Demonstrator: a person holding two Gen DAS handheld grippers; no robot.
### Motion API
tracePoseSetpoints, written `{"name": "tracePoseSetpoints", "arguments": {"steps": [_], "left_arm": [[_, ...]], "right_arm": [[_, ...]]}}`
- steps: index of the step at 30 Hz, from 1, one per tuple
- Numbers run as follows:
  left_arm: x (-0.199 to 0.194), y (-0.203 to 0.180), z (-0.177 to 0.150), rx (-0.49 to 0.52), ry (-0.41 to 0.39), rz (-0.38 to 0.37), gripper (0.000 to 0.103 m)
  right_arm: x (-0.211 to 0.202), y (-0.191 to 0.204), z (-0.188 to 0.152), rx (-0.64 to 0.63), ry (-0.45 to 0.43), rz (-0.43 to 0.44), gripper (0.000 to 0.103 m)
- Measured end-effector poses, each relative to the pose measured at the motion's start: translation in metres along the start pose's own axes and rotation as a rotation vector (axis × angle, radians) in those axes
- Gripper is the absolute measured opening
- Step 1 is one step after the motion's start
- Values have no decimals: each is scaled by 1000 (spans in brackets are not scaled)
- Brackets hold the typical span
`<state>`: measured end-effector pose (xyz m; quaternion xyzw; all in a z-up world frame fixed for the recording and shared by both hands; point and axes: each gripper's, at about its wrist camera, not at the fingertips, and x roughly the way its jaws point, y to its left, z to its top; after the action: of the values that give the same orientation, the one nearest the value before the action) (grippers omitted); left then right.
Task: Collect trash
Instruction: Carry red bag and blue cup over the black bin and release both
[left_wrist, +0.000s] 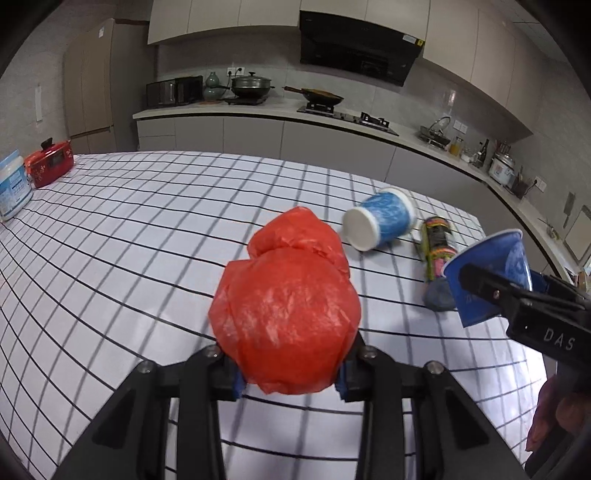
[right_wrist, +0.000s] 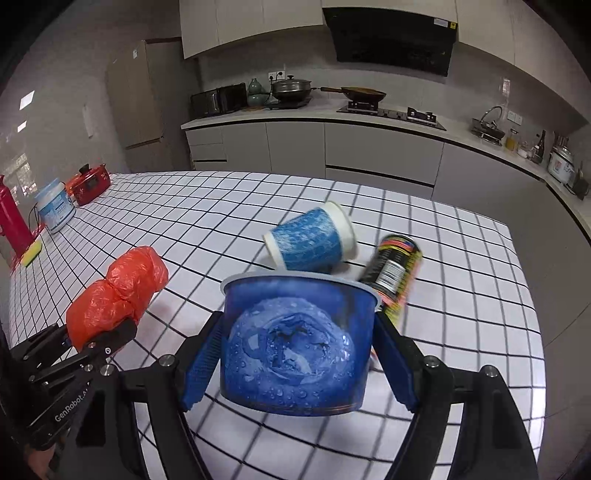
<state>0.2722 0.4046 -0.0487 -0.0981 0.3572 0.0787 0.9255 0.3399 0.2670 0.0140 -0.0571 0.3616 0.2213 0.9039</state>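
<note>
Red bag (left_wrist: 286, 314) clamped in left gripper (left_wrist: 288, 384), lifted above table (left_wrist: 129, 240); blue bowl (right_wrist: 297, 347) squeezed in half-open right gripper (right_wrist: 297, 363); keep both level, grips firm; cup (right_wrist: 312, 242), can (right_wrist: 393, 273) remain

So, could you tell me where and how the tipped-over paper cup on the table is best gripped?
The paper cup lies on its side on the table, white base toward the red bag, rim beside the can. Come from above and close a claw across the blue mid-wall, across its axis. That is only a judgement: a paper wall may crush, so squeeze lightly.
</note>
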Motion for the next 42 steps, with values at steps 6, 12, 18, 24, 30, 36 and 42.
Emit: {"name": "tracePoseSetpoints", "arguments": {"steps": [6,12,18,24,30,36,42], "left_arm": [[-17,-58,-17,41,-7,-28,37],[-31,-123,-36,83,-11,-58,37],[-47,-192,-54,129,-17,-99,37],[-57,-258,-77,179,-5,-154,37],[-59,-327,-102,238,19,-232,37],[-56,-388,-129,297,52,-306,37],[-49,-438,-162,327,95,-339,37]], "right_arm": [[-38,-53,-26,51,-11,-24,80],[-82,-114,-54,98,-30,-55,80],[-127,-177,-85,138,-43,-95,80],[-167,-245,-123,188,-41,-152,80],[-202,-314,-162,232,-29,-224,80],[-219,-389,-216,307,36,-290,80],[-215,-435,-276,369,125,-304,80]]}}
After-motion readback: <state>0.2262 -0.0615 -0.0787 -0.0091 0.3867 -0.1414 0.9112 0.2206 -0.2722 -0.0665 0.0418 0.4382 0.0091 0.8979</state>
